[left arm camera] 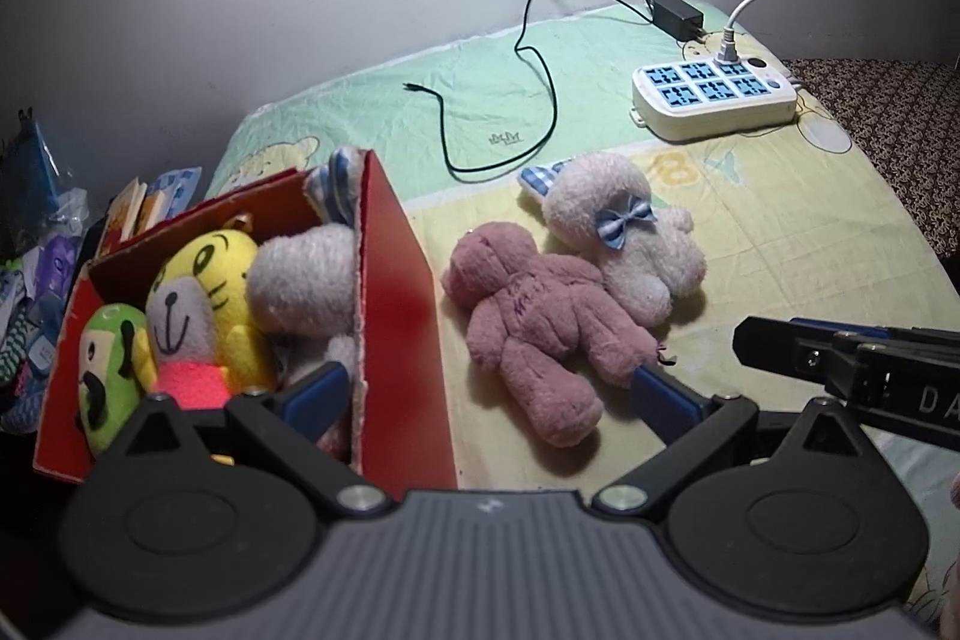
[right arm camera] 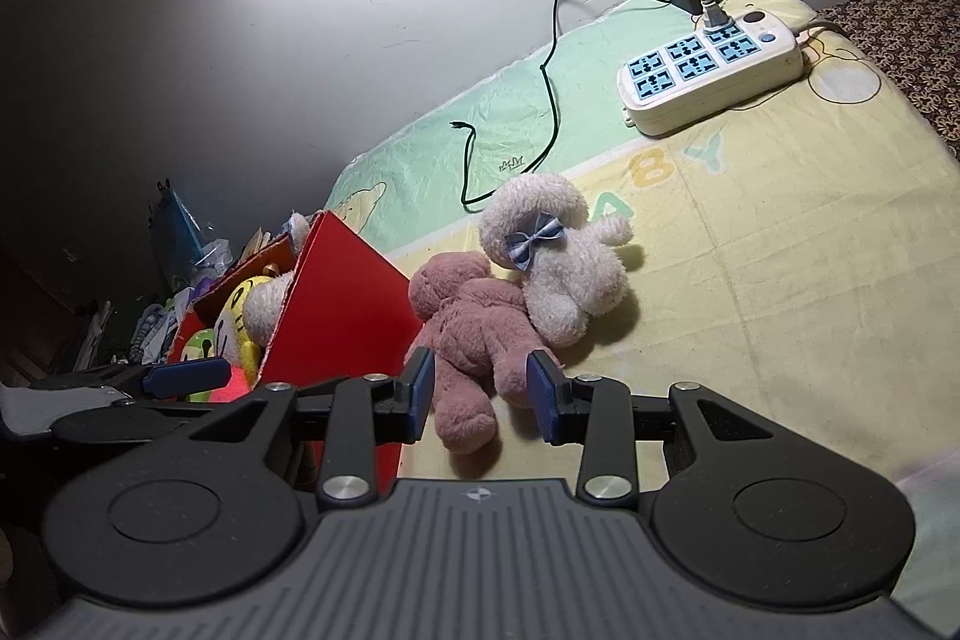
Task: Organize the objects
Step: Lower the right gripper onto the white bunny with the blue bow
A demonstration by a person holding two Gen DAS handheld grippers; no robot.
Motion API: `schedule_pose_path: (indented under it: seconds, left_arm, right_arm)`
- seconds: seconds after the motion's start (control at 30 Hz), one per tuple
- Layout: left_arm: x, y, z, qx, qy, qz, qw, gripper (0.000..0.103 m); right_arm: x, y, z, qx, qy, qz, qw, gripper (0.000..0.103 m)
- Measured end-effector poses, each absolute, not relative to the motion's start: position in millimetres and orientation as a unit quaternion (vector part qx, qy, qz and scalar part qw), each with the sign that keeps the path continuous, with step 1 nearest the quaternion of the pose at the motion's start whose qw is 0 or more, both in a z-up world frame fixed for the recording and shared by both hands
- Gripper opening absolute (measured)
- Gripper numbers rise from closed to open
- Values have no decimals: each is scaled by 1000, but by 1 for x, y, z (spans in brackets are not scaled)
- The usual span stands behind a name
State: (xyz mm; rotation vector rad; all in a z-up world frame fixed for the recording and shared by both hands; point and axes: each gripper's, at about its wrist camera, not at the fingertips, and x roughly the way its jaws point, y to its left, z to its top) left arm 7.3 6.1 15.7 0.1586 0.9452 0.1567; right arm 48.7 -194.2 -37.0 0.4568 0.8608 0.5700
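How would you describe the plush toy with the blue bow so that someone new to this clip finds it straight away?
Start at the open red cardboard box on the pale yellow and green bed sheet. Two soft toys lie on the sheet beside it; the fluffy white plush toy is the farther one, lying against the dusty pink plush bear. Only it wears a blue checked bow.

Pink plush bear [left arm camera: 531, 322] flat on bed, touching white plush [left arm camera: 624, 238]; red box [left arm camera: 390, 316] holds four toys
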Motion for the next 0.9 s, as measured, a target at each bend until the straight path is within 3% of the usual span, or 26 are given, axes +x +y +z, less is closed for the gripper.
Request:
schedule_pose_path:
  seconds: [0.4,0.9]
  left_arm:
    - [9,-19,-7,102,446,21,889,101]
    - [40,-23,-37,16,428,-75,900,102]
  right_arm:
    - [69,-212,-62,236,435,248,833,38]
    - [124,-216,-95,260,464,263,805,46]
